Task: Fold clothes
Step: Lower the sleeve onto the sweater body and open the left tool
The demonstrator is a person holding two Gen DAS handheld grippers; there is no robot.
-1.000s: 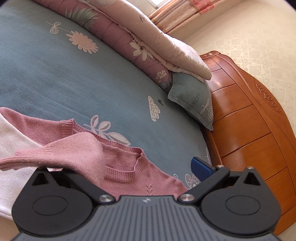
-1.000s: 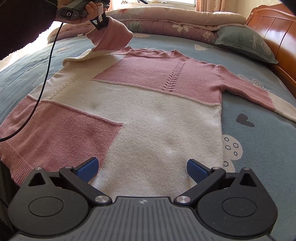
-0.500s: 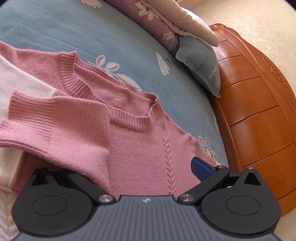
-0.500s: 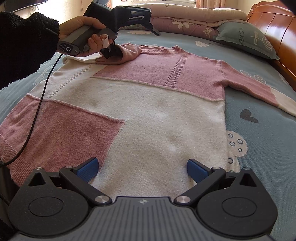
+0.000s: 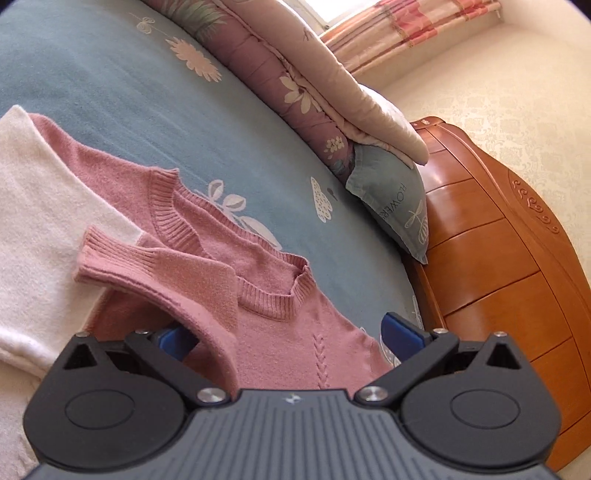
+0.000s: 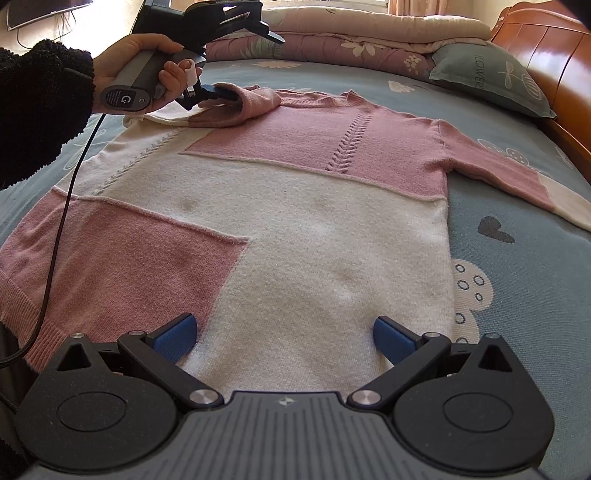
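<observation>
A pink and cream sweater [image 6: 295, 229] lies flat on the blue bed sheet [image 6: 524, 280]. Its left sleeve [image 6: 243, 105] is folded in over the chest near the neckline [image 5: 273, 291]. My left gripper [image 5: 284, 338] is open, with the sleeve's pink cuff end [image 5: 155, 269] draped loosely over its left finger; it also shows in the right wrist view [image 6: 218, 92] above the sweater's left shoulder. My right gripper [image 6: 282, 336] is open and empty over the sweater's hem. The right sleeve [image 6: 517, 181] lies stretched out to the right.
A folded quilt [image 6: 369, 33] and a grey pillow [image 6: 487, 77] lie at the head of the bed. A wooden headboard [image 5: 517, 266] stands at the right. A black cable [image 6: 55, 236] hangs from the left gripper across the sweater's left side.
My left gripper carried the left sleeve inward and down onto the chest, then its jaws opened and it drew back a little. The right gripper has stayed still.
</observation>
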